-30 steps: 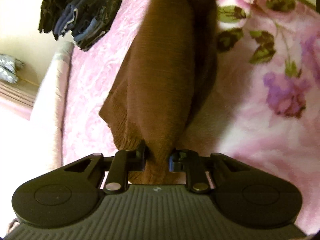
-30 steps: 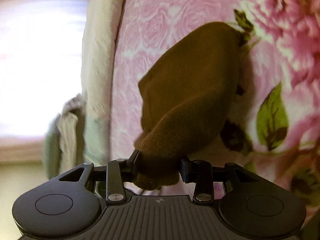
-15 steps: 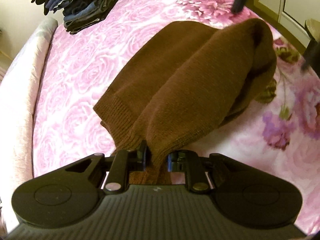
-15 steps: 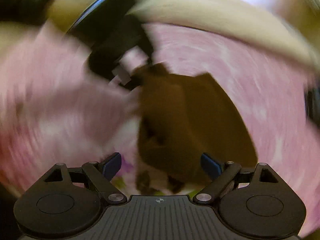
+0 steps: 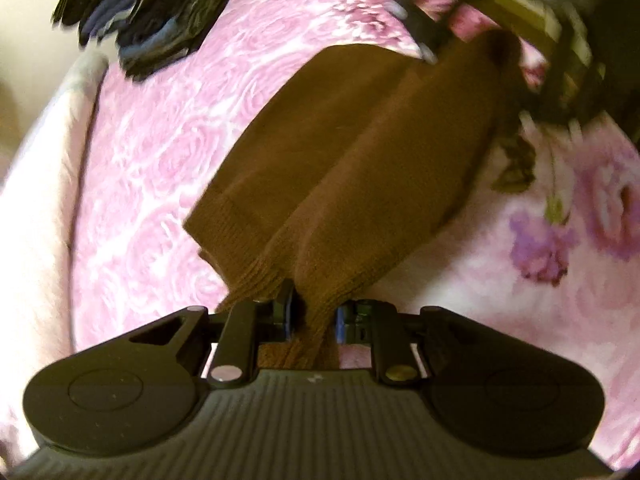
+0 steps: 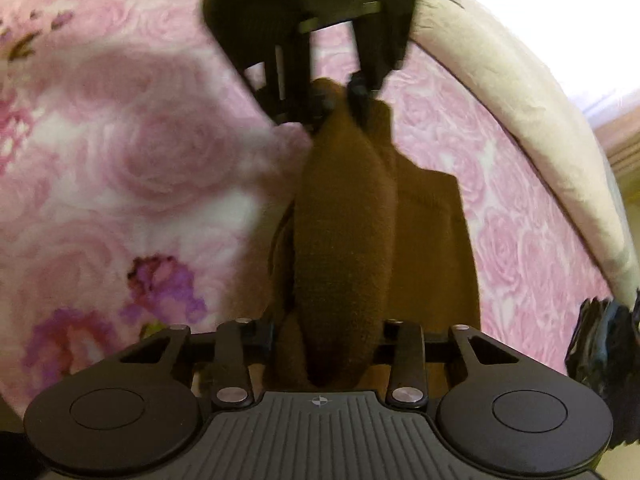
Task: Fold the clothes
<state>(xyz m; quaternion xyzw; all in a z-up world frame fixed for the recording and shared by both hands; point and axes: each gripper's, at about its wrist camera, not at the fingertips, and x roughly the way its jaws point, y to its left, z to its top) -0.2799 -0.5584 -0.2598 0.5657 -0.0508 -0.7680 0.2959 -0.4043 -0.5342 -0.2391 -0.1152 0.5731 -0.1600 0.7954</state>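
Garments: one brown knit sweater [image 5: 352, 148], folded lengthwise on pink rose-print bed cover [image 5: 160, 168]; one pile of dark folded clothes [image 5: 148, 12] near its edge. Left claw [image 5: 312, 316] pinches ribbed hem. Right claw [image 6: 328, 340], jaws just closing, grips opposite end.

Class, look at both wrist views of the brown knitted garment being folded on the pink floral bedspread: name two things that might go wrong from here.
1. The left tongs pinch only a narrow ribbed hem of the brown knitted garment; a tug might pull it free.
2. The right tongs have just been closing on a thick bunched fold at the other end, so layers may be gripped unevenly and the fold may come out crooked on the pink floral bedspread.
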